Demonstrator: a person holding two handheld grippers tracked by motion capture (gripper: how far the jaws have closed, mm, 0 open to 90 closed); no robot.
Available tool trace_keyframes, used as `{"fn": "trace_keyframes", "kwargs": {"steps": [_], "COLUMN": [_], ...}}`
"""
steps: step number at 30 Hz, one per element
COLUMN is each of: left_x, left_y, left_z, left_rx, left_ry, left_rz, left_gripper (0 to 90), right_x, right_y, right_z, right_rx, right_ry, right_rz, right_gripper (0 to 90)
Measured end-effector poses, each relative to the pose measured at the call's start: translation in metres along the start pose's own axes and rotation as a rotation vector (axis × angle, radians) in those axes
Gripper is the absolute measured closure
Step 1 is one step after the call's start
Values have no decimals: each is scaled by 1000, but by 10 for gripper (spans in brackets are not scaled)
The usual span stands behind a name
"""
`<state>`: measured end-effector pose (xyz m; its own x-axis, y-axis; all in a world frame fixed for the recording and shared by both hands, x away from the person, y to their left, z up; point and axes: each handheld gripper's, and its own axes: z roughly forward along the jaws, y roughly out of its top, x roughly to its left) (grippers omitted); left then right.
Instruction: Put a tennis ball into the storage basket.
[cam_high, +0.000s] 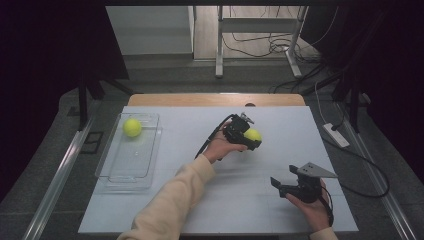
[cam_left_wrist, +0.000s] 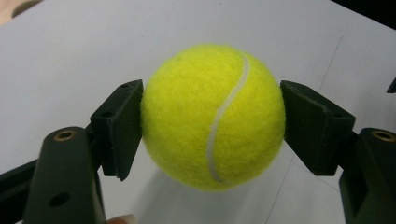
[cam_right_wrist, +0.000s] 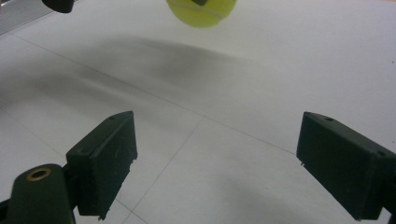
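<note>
A yellow-green tennis ball sits between the two black pads of my left gripper, which is shut on it and holds it clear of the table. From above, that ball shows at the table's middle, with the left gripper around it. The same ball hangs at the top of the right gripper view. A second tennis ball lies in a clear plastic tray at the left. My right gripper rests near the front right, open, with only bare table between its fingers.
The white table top carries thin pencil lines. A wooden strip runs along its far edge. Cables and a power strip lie on the floor to the right, and desk legs stand beyond the table.
</note>
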<state>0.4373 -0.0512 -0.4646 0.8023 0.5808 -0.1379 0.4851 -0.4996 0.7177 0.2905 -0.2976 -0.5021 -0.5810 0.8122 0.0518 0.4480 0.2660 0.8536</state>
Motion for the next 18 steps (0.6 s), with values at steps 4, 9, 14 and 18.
{"fn": "trace_keyframes", "kwargs": {"steps": [4, 9, 14, 18], "left_x": [2, 2, 5, 6], "left_y": [-2, -5, -9, -12], "left_z": [-7, -14, -20, -27], "left_rx": [-16, -30, -39, -54], "left_ry": [4, 6, 14, 15], "left_rz": [-7, -12, -14, -16], "left_gripper": [271, 271, 271, 271], "right_x": [0, 0, 1, 1], "right_y": [0, 0, 1, 1], "right_z": [-1, -1, -1, 0], "right_rx": [-1, 1, -4, -2], "right_ry": [-2, -5, -3, -3], "right_rz": [1, 1, -1, -1], "right_gripper": [124, 124, 124, 124]}}
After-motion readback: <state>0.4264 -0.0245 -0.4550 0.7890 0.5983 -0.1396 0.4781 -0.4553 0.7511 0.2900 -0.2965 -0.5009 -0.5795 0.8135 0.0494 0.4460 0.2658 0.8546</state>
